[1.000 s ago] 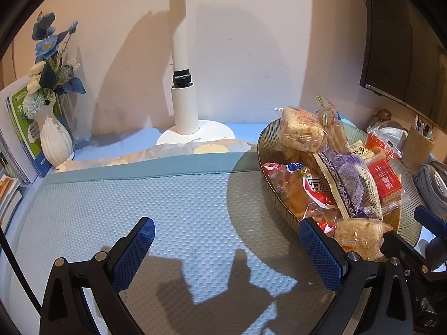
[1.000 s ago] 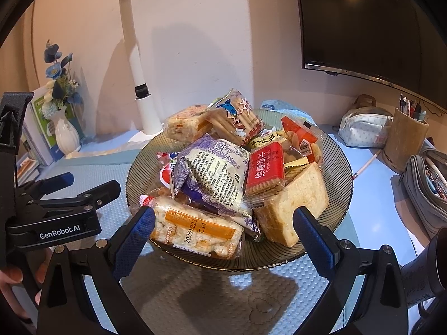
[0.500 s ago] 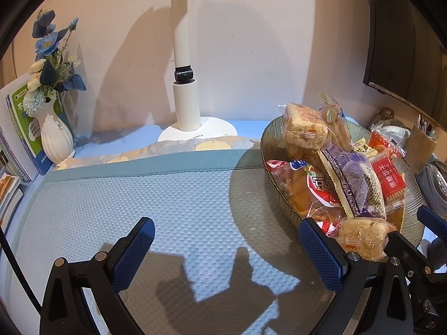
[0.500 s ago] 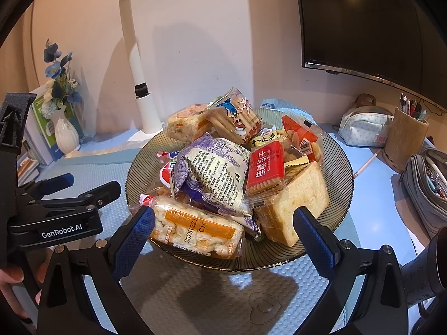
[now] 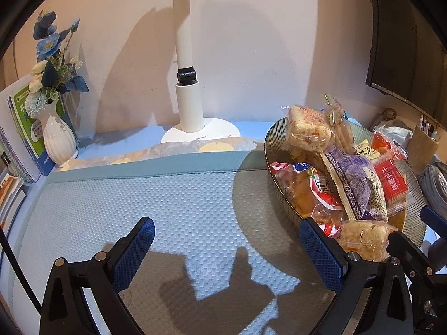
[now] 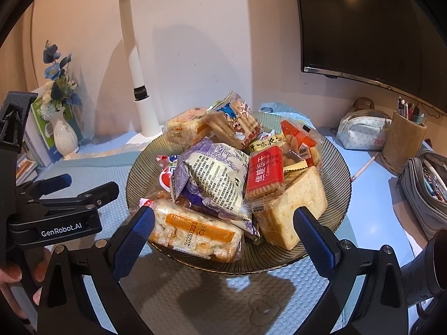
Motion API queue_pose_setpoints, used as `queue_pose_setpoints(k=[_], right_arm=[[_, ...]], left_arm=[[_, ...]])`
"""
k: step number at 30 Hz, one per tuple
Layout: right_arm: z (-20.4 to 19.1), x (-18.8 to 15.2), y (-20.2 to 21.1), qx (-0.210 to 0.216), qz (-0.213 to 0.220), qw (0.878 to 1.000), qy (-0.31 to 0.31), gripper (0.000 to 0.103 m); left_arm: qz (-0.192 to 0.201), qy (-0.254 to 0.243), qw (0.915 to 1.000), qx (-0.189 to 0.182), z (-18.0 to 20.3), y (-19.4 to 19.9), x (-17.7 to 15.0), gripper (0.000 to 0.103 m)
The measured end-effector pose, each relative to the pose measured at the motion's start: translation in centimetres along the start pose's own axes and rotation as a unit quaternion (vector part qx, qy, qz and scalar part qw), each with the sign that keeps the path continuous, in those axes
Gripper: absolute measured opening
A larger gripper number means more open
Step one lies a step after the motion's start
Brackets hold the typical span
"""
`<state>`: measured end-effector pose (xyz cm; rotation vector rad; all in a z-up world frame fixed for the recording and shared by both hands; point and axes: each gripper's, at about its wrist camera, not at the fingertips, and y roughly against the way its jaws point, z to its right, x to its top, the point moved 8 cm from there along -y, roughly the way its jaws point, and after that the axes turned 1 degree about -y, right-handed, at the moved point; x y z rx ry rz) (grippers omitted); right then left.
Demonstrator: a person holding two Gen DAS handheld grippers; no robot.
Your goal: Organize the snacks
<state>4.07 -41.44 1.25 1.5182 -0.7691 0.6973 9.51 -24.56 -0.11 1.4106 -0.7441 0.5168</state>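
A ribbed glass plate (image 6: 339,167) (image 5: 272,145) holds a heap of wrapped snacks. Among them are a purple-and-white bag (image 6: 215,176) (image 5: 359,185), a red biscuit pack (image 6: 265,171), an orange-labelled rice cake (image 6: 195,233), a bread slice (image 6: 293,212) and a cartoon-printed biscuit pack (image 6: 237,122). My right gripper (image 6: 223,237) is open just in front of the plate's near rim, straddling the rice cake and bread. My left gripper (image 5: 227,251) (image 6: 65,187) is open over the textured blue mat (image 5: 167,201), left of the plate, holding nothing.
A white lamp (image 5: 192,111) stands at the back by the wall. A white vase of blue flowers (image 5: 57,134) and books (image 5: 19,128) sit far left. A monitor (image 6: 363,28), pencil cases (image 6: 360,129) and a pen cup (image 6: 402,139) are on the right.
The left wrist view has shifted slightly, so the plate sits a little further right. The right gripper and the snacks look unchanged.
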Motion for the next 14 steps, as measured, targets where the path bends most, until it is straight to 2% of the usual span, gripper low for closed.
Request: queue_pose_setpoints(k=[10,14], right_arm=[[-0.05,0.04,0.41,-0.017,-0.001,1.0,-0.001,0.1],[0.06,-0.02,0.66,-0.029,-0.006,1.0,-0.005,0.1]], left_arm=[[0.01,-0.001,1.0,0.001,-0.22,0.45,0.31,0.102],[0.006,0.004,0.9999,-0.01,-0.41,0.58,0.33,0.102]])
